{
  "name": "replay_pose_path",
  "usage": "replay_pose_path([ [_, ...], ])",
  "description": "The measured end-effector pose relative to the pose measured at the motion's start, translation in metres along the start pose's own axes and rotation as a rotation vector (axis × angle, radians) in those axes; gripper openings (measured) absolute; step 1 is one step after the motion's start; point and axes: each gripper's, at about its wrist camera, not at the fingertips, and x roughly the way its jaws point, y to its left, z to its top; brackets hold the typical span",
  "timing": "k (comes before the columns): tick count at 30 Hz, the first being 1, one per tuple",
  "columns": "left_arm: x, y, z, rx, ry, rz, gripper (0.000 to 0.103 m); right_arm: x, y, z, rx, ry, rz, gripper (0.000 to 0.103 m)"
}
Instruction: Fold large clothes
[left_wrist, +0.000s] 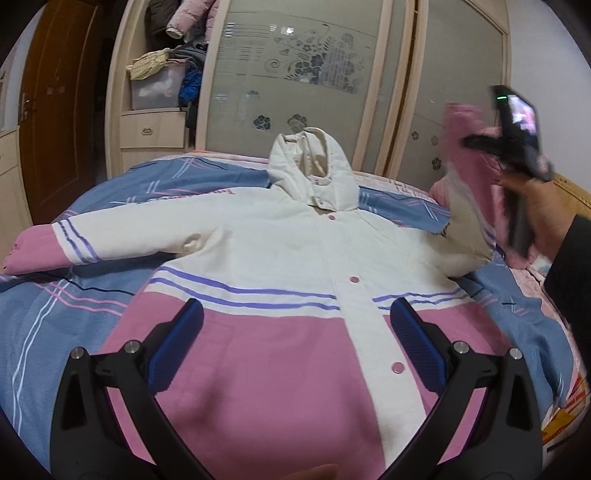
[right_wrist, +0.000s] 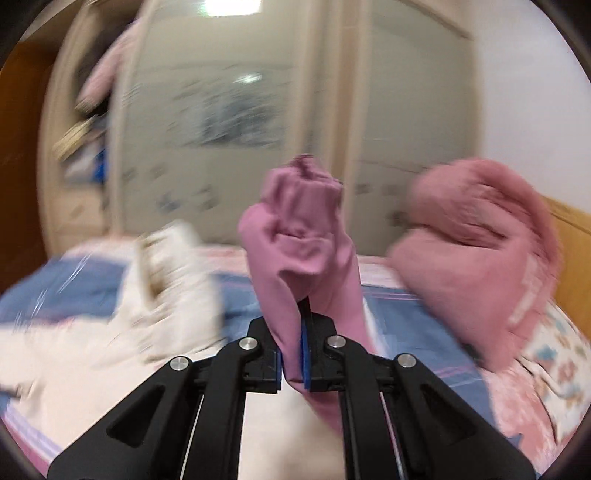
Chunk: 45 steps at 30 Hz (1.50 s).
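Pretty early in this fold, honestly. The big hooded padded coat, cream on top and pink below with purple stripes (left_wrist: 266, 258), is lying front-up and snapped shut across the blue plaid bed sheet (left_wrist: 55, 314), hood (left_wrist: 314, 173) pointing to 12 o'clock toward the frosted-glass wardrobe doors (left_wrist: 295, 74). So the spreading-out part looks done.

The first real fold is only just starting. The right hand-held gripper (right_wrist: 293, 365) has its jaws pinched tight on the pink cuff of the coat's sleeve (right_wrist: 303, 236), fabric bunched up above the blue pads. In the left wrist view that sleeve is lifted off the bed at about 2 o'clock, with the person's hand (left_wrist: 535, 206) holding the tool up there. It's blurry, so my guess is it's mid-swing toward the coat's chest, but it hasn't landed.

The left hand-held gripper (left_wrist: 295, 325) is spread wide and empty, hovering over the pink lower front of the coat, pads either side of the snap placket, not touching anything as far as I can tell.

Still to go, I reckon: lay this sleeve across the body, do the same with the other sleeve (left_wrist: 110, 240), which is flat out at 9 o'clock, then deal with the hood and fold the body up. A pink pillow (right_wrist: 480, 236) sits at 3 o'clock, clear of the coat.
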Motion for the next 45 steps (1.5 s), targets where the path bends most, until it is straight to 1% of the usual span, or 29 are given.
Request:
replay_pose_path([
  [2, -0.003, 0.006, 0.002, -0.013, -0.001, 0.008, 0.101, 0.011, 0.045, -0.016, -0.075, 0.04, 0.047, 0.007],
  [3, -0.004, 0.01, 0.003, -0.018, -0.003, 0.012, 0.101, 0.021, 0.071, -0.03, -0.11, 0.086, 0.071, 0.007],
  [5, -0.007, 0.015, 0.004, -0.021, -0.006, 0.021, 0.101, 0.039, 0.097, -0.053, -0.123, 0.164, 0.088, 0.007],
  [6, -0.008, 0.017, 0.004, -0.022, -0.005, 0.026, 0.101, 0.054, 0.111, -0.072, -0.135, 0.242, 0.091, 0.008],
  [7, -0.009, 0.02, 0.004, -0.024, -0.004, 0.029, 0.101, 0.065, 0.119, -0.087, -0.146, 0.298, 0.087, 0.008],
  [8, -0.009, 0.023, 0.004, -0.026, -0.003, 0.031, 0.101, 0.078, 0.126, -0.108, -0.162, 0.365, 0.08, 0.012],
  [10, -0.008, 0.025, 0.004, -0.024, 0.011, 0.034, 0.101, 0.087, 0.132, -0.132, -0.185, 0.447, 0.087, 0.037],
  [11, -0.008, 0.026, 0.003, -0.022, 0.02, 0.032, 0.101, 0.088, 0.134, -0.139, -0.186, 0.477, 0.111, 0.067],
  [12, -0.007, 0.027, 0.003, -0.022, 0.033, 0.027, 0.101, 0.08, 0.133, -0.143, -0.18, 0.478, 0.129, 0.087],
  [13, -0.006, 0.028, 0.003, -0.028, 0.045, 0.019, 0.101, 0.067, 0.131, -0.143, -0.17, 0.449, 0.135, 0.09],
  [14, -0.004, 0.029, 0.002, -0.032, 0.054, 0.014, 0.101, 0.055, 0.128, -0.141, -0.155, 0.423, 0.146, 0.092],
  [17, -0.002, 0.03, 0.002, -0.045, 0.074, 0.002, 0.101, -0.003, 0.114, -0.133, -0.056, 0.348, 0.227, 0.093],
  [18, -0.002, 0.03, 0.002, -0.049, 0.075, -0.001, 0.101, -0.034, 0.103, -0.13, -0.012, 0.299, 0.245, 0.097],
  [19, -0.004, 0.029, 0.002, -0.05, 0.073, -0.005, 0.101, -0.058, 0.093, -0.132, 0.017, 0.261, 0.245, 0.099],
  [20, -0.006, 0.028, 0.003, -0.049, 0.073, -0.005, 0.101, -0.092, 0.082, -0.132, 0.054, 0.204, 0.241, 0.102],
  [21, -0.007, 0.026, 0.003, -0.046, 0.073, -0.004, 0.101, -0.119, 0.074, -0.133, 0.075, 0.166, 0.234, 0.102],
  [23, -0.012, 0.022, 0.003, -0.033, 0.069, -0.005, 0.101, -0.165, 0.061, -0.137, 0.088, 0.136, 0.196, 0.102],
  [25, -0.019, 0.017, 0.004, -0.018, 0.061, 0.005, 0.101, -0.199, 0.05, -0.142, 0.107, 0.16, 0.152, 0.102],
  [29, -0.038, 0.011, 0.005, 0.0, 0.04, 0.0, 0.101, -0.256, 0.03, -0.154, 0.168, 0.203, 0.136, 0.102],
  [31, -0.049, 0.007, 0.001, 0.01, 0.046, -0.025, 0.101, -0.283, 0.027, -0.155, 0.152, 0.212, 0.124, 0.102],
  [33, -0.07, 0.001, -0.01, 0.057, 0.035, -0.037, 0.101, -0.306, 0.024, -0.154, 0.127, 0.21, 0.122, 0.102],
  [35, -0.087, -0.001, -0.025, 0.09, 0.042, 0.016, 0.101, -0.32, 0.024, -0.154, 0.112, 0.194, 0.113, 0.102],
  [36, -0.095, 0.001, -0.031, 0.084, 0.056, 0.027, 0.101, -0.331, 0.023, -0.155, 0.109, 0.182, 0.105, 0.102],
  [39, -0.127, 0.008, -0.055, 0.02, 0.086, 0.032, 0.101, -0.359, 0.018, -0.158, 0.116, 0.16, 0.117, 0.102],
  [40, -0.133, 0.009, -0.059, 0.017, 0.09, 0.031, 0.101, -0.363, 0.017, -0.159, 0.118, 0.159, 0.123, 0.102],
  [42, -0.159, 0.005, -0.068, 0.039, 0.081, 0.029, 0.101, -0.377, 0.016, -0.163, 0.125, 0.151, 0.136, 0.102],
  [45, -0.19, -0.005, -0.074, 0.109, 0.06, 0.058, 0.101, -0.392, 0.015, -0.166, 0.12, 0.141, 0.146, 0.102],
])
